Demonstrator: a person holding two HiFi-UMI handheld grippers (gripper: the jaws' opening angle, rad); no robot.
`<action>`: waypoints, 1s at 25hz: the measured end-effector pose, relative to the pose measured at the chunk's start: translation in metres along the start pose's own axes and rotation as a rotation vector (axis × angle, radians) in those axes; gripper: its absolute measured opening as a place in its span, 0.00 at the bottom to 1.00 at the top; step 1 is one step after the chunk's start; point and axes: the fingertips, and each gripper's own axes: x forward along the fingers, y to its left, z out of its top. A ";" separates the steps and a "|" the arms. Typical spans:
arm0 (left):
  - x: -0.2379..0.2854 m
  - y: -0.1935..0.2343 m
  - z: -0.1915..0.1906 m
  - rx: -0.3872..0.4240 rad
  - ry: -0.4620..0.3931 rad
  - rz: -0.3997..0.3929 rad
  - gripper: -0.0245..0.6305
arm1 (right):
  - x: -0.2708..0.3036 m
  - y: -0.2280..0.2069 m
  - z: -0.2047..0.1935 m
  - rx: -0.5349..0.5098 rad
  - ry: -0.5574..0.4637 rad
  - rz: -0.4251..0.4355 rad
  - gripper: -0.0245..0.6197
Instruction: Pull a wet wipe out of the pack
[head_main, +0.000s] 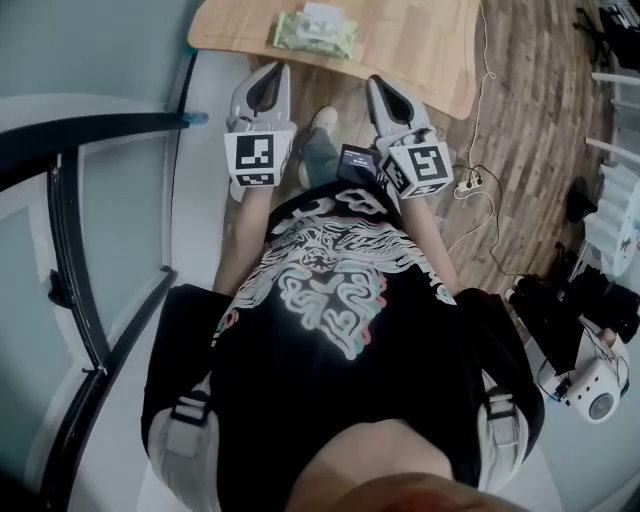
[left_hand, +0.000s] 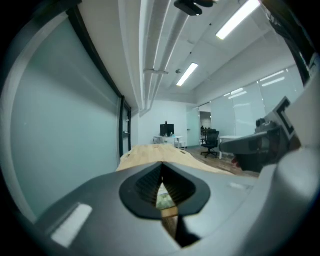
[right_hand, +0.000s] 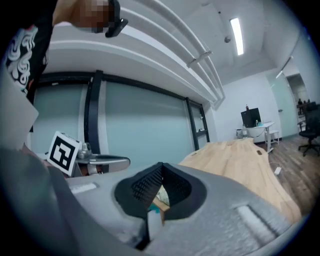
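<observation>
the wet wipe pack (head_main: 315, 31), pale green with a white flap on top, lies flat on the light wooden bench (head_main: 420, 50), near the edge that faces the person and towards the bench's left part in the head view. nothing touches it. in the left gripper view a sliver of green shows through the notch behind the fingertips, with the bench top stretching away beyond. the left gripper (head_main: 268, 75) is held short of the bench edge, pointing towards the pack, its fingers pressed together with nothing between them. the right gripper (head_main: 380, 88) is beside it, also short of the bench, over the wood floor (head_main: 520, 120); its fingers are together too and hold nothing. each gripper carries its marker cube close to the person's body. the person's black patterned shirt (head_main: 330, 290) fills the lower head view, and one shoe (head_main: 322, 122) shows between the grippers. a white power strip (head_main: 468, 186) with a cable lies on the floor to the right. a glass partition (left_hand: 60, 125) runs along the left side.
</observation>
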 end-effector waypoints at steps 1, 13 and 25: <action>0.002 0.001 -0.001 0.009 0.002 -0.002 0.02 | 0.004 0.001 0.002 0.019 -0.011 0.024 0.04; 0.035 0.014 -0.018 0.012 0.039 0.002 0.02 | 0.040 -0.027 -0.016 -0.019 0.054 -0.016 0.04; 0.073 0.022 -0.048 0.005 0.111 -0.032 0.02 | 0.084 -0.041 -0.046 -0.037 0.159 0.030 0.04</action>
